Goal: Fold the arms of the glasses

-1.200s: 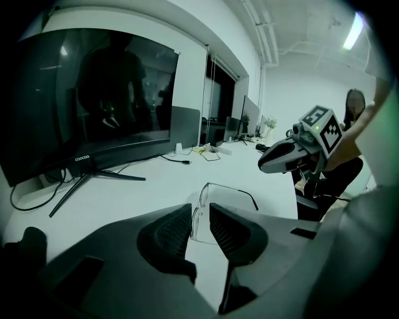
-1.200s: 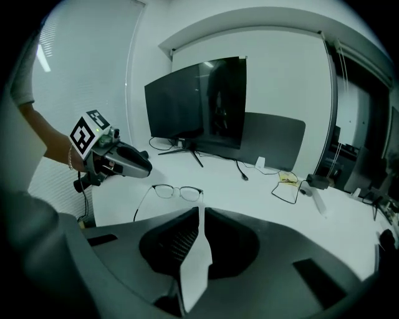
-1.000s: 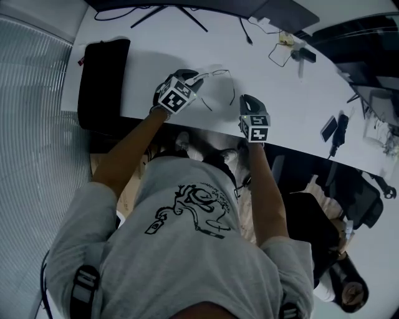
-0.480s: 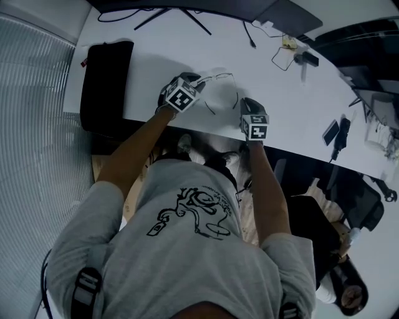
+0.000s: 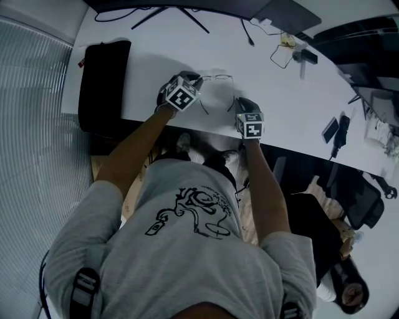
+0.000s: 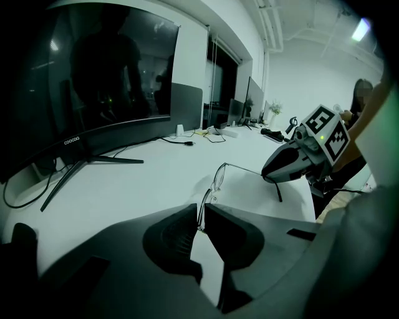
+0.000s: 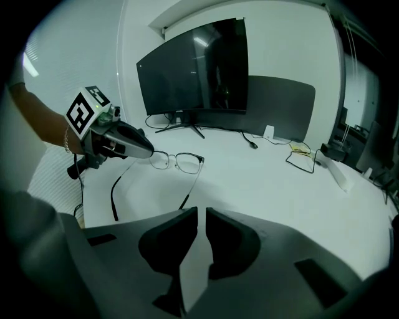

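Thin metal-framed glasses (image 5: 218, 78) lie near the front edge of the white table (image 5: 187, 50), both arms unfolded and pointing towards me. My left gripper (image 5: 197, 80) is shut on the frame's left end; in the left gripper view the lens rim (image 6: 202, 212) sits pinched between the jaws. My right gripper (image 5: 240, 103) hovers by the end of the right arm. In the right gripper view its jaws (image 7: 201, 215) stand a narrow slit apart with nothing in them, the arm's tip (image 7: 184, 202) just ahead.
A black pouch (image 5: 103, 75) lies at the table's left. A dark curved monitor (image 7: 193, 71) on a stand (image 5: 168, 14) is at the back, with cables (image 5: 283, 48) and a power strip (image 7: 333, 168) to the right. The table's front edge (image 5: 206, 128) is close under both hands.
Both grippers have sunk towards the table with the glasses. The right gripper has shifted left, closer to the glasses' right arm.
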A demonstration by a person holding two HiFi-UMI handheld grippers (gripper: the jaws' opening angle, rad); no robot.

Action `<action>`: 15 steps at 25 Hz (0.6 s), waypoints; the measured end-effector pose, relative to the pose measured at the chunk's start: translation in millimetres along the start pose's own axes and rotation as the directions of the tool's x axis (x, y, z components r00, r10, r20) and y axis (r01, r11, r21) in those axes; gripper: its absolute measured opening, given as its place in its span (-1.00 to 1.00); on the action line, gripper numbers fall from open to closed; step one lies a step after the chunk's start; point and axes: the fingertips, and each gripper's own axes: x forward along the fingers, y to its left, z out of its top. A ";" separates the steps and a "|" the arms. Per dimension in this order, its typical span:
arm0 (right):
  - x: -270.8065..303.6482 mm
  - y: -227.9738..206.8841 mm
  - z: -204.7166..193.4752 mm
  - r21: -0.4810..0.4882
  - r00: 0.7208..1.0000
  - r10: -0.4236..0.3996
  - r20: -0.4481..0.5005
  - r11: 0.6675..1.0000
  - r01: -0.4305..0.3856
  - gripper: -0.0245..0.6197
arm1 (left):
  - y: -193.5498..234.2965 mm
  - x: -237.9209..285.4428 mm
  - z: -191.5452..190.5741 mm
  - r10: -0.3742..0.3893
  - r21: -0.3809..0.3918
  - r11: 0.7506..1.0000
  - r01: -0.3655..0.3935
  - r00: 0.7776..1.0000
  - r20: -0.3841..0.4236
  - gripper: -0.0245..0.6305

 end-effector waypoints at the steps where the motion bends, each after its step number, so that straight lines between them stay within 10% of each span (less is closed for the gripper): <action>1: 0.2 0.6 0.0 0.000 1.000 0.001 0.000 1.000 -0.001 -0.77 | -0.2 0.1 0.4 0.001 0.000 1.000 -0.001 1.000 0.001 -0.76; 15: -0.8 11.1 -0.3 0.012 1.000 0.022 0.005 1.000 -0.022 -0.77 | -8.1 0.7 0.5 0.005 0.011 1.000 -0.005 1.000 0.001 -0.80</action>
